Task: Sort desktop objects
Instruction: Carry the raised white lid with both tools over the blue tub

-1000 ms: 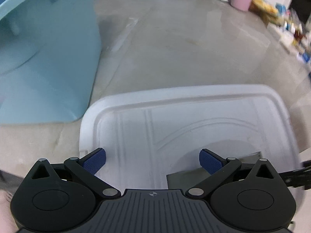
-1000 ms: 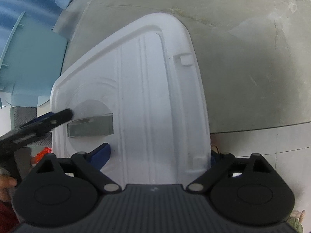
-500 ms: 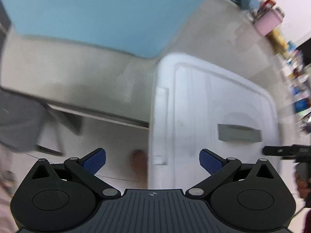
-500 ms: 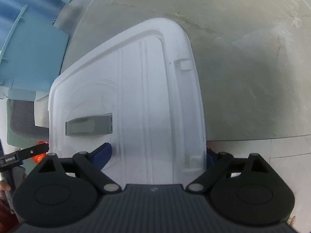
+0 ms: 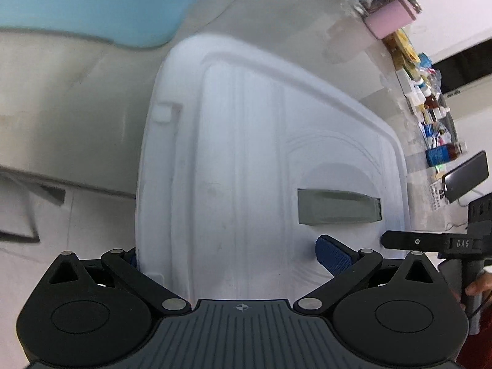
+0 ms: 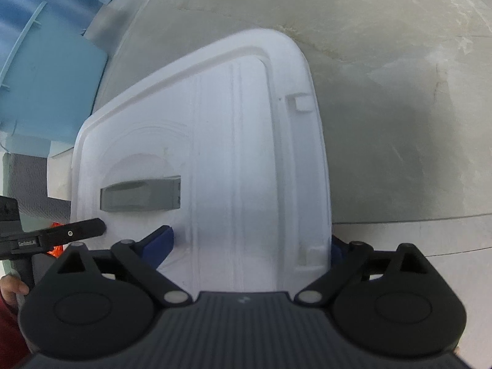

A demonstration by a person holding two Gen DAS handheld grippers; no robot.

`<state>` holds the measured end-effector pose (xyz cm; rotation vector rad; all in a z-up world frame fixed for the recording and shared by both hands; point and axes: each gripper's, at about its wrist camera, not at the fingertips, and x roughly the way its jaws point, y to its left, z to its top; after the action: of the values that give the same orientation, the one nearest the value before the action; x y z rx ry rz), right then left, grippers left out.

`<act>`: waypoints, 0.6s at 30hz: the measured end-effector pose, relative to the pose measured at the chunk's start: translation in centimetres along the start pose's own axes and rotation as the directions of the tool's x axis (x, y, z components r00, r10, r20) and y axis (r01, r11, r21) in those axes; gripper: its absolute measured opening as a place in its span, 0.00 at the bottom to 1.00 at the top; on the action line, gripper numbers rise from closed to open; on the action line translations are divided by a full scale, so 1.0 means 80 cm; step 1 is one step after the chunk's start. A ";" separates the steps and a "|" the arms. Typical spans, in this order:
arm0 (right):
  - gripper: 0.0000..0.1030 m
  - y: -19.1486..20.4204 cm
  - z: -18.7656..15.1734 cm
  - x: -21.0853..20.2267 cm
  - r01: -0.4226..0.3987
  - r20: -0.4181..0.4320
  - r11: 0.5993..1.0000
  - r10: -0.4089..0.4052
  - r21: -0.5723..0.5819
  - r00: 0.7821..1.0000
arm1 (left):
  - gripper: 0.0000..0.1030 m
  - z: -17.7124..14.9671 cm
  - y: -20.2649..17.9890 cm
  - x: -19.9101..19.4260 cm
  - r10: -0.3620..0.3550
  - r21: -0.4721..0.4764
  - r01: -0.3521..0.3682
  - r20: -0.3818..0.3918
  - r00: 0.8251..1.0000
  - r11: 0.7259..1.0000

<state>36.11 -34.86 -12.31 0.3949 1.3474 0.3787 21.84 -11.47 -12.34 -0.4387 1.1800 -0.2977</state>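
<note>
On the left, a pale blue bin is standing at the back of the grey tabletop, apart from the work.

In the middle, the white storage-box lid is lying flat on the table, its near edge overhanging the table front, and its grey handle is sitting in a round recess.

The left gripper is now straddling the lid's left near corner, one blue pad outside the edge and one on top; half a second ago it was further left, off the lid. Its jaws are standing wide and pressing nothing.

The right gripper is straddling the opposite near corner, as it was a second ago, with its jaws opening; the lid sits between them, but no pad appears to be clamping it.

Against the far right of the table, a pink cup, small bottles and a phone are waiting.

Assessment: both claws are now lined up on the lid's two sides, which suggests a two-handed lift is being prepared; neither grip is made yet.
</note>
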 end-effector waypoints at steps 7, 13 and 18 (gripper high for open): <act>0.93 -0.029 -0.010 -0.036 -0.019 0.042 1.000 0.018 0.006 0.999 | 1.00 0.008 -0.019 -0.043 0.024 0.068 -0.027 0.046 0.999 0.997; 0.93 -0.046 -0.028 -0.075 -0.030 0.087 1.000 0.029 0.006 0.996 | 1.00 0.000 -0.037 -0.076 0.031 0.098 -0.039 0.077 0.997 0.994; 0.93 -0.053 -0.055 -0.101 -0.036 0.114 0.999 0.036 -0.009 0.993 | 1.00 -0.028 -0.039 -0.107 0.033 0.111 -0.043 0.095 0.995 0.993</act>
<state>30.46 -42.23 -8.18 0.4291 1.2282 0.3851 16.67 -10.75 -4.51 -0.3272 1.0733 -0.3063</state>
